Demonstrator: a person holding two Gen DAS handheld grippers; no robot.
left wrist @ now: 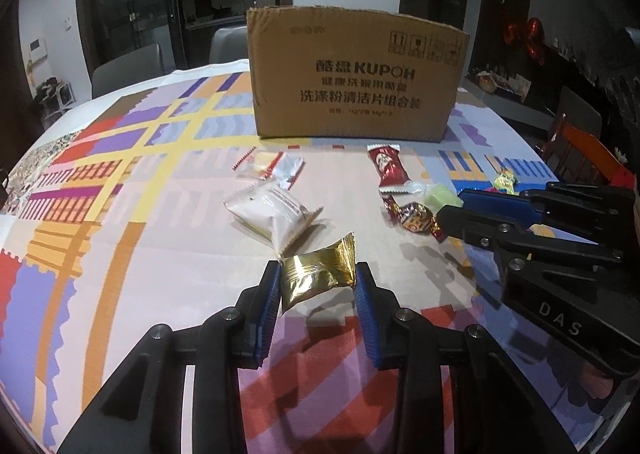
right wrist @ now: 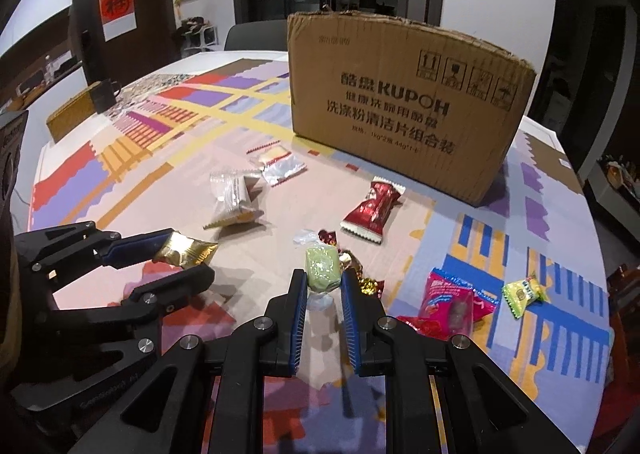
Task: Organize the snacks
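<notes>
Both are loaded: left tongs (left wrist: 316,278) pinch the gold packet (left wrist: 318,274), right tongs (right wrist: 324,282) clamp the green candy (right wrist: 322,268), and the cardboard box (right wrist: 404,102) sits straight ahead toward the table's far edge (right looks nearer).

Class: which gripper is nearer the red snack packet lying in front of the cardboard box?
Right. The right gripper, holding a green candy, sits just below the red packet; the left gripper is farther, beyond the white packets.

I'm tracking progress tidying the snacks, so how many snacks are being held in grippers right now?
2. A gold packet is pinched in the left gripper; a green candy is pinched in the right gripper. Nothing else looks held.
</notes>
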